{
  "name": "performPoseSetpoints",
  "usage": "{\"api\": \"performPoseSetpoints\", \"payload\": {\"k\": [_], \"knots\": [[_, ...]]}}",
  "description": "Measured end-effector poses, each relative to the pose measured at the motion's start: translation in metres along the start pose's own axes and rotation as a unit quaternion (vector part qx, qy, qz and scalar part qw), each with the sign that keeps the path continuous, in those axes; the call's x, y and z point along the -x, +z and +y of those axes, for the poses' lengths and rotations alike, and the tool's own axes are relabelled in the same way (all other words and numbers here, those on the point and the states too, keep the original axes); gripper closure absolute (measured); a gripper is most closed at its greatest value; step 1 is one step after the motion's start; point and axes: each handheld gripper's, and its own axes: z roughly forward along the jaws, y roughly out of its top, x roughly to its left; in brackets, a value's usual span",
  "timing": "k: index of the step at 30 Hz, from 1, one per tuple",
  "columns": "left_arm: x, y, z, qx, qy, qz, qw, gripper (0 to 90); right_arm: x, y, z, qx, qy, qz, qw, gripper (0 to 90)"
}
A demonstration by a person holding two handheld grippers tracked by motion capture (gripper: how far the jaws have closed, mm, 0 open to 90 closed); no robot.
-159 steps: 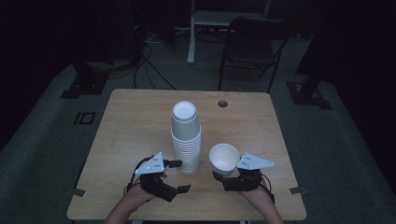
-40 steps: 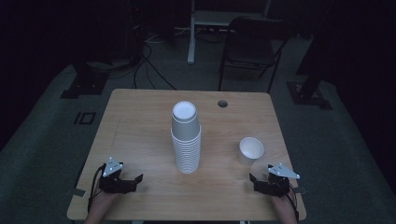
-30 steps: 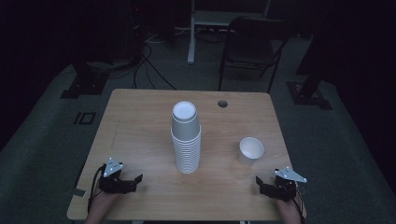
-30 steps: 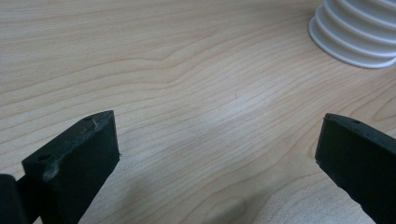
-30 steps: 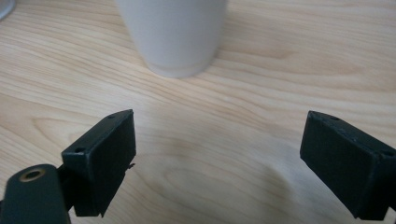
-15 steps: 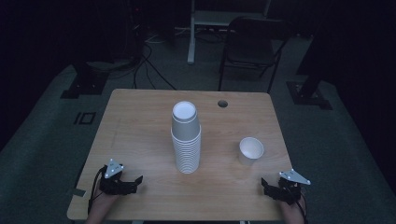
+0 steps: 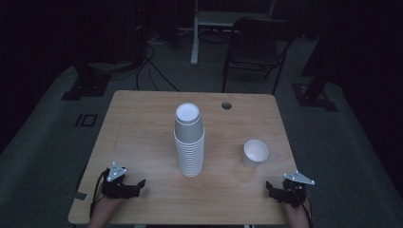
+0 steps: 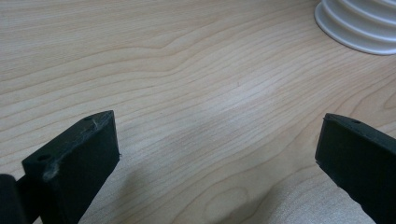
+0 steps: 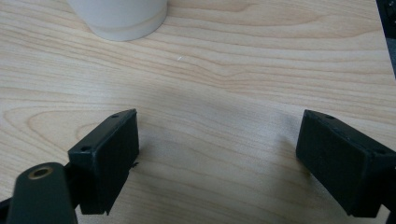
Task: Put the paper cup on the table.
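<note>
I have both tongs resting low at my edge of the table [image 7: 142,118], and neither is holding anything. The left gripper [image 7: 135,186] has its jaws spread wide over bare wood; the right gripper [image 7: 272,189] is also open with nothing between its jaws, though they have just been closing a little. The single cup [image 7: 255,153] stands upright, mouth up, just ahead of the right gripper and slightly to its inner side, near but not touching. The stack of cups [image 7: 189,140] stands mouth down, farther ahead and between the two tongs, somewhat closer to the left one. I judge the single cup to be thin paper: very light, easy to tip or push along the smooth wood, and quick to crumple if squeezed hard. I would take it low to mid wall with a gentle pinch, or by the rim with one jaw inside. The stack should be a bit heavier and stiffer, yet tall enough to topple if knocked near the top. The high view gives me the whole layout and each cup's height. The right gripper view shows just the base of the single cup [image 9: 119,17], close ahead of its jaws, and the left gripper view catches the ribbed rims at the foot of the stack [image 8: 359,23], off to one side.
</note>
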Motion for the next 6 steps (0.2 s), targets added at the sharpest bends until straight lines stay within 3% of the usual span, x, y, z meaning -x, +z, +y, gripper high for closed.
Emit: {"api": "performPoseSetpoints", "payload": {"k": [6], "knots": [[0.0004, 0.0006, 0.0002, -0.002, 0.002, 0.001, 1.0, 0.0, -0.0002, 0.0003, 0.0003, -0.002, 0.001, -0.001, 1.0, 11.6]]}}
